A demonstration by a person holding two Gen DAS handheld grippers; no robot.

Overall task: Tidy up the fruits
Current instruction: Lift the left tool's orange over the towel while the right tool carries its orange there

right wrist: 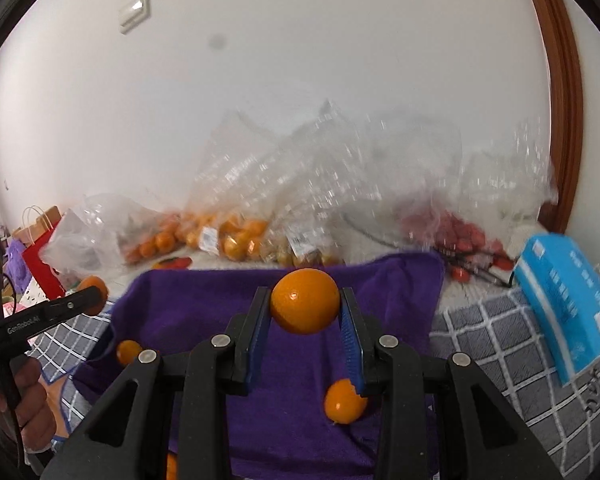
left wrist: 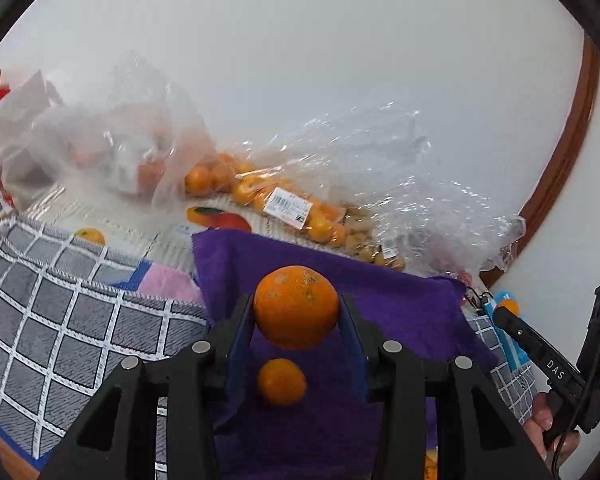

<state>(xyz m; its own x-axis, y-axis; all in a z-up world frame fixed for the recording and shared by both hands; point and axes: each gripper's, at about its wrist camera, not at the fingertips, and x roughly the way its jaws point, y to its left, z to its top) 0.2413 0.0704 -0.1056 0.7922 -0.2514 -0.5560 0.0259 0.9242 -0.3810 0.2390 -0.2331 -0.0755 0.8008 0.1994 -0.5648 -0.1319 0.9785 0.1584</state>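
Observation:
In the left wrist view my left gripper point(left wrist: 296, 309) is shut on a speckled orange point(left wrist: 295, 300), held above a purple towel point(left wrist: 388, 304). A smaller orange point(left wrist: 281, 381) lies on the towel just below it. In the right wrist view my right gripper point(right wrist: 305, 305) is shut on a smooth orange point(right wrist: 304, 296) over the same purple towel point(right wrist: 204, 300). Two small oranges point(right wrist: 344, 401) point(right wrist: 128, 352) rest on that towel. Each view shows the other gripper at its edge, also carrying its orange point(left wrist: 509, 305) point(right wrist: 94, 294).
Clear plastic bags of small oranges point(left wrist: 260, 192) point(right wrist: 236, 240) lie along the wall behind the towel, and a bag of red fruit point(right wrist: 460, 236) sits further right. A grey checked cloth point(left wrist: 60, 320) flanks the towel. A blue box point(right wrist: 568, 312) stands at the right.

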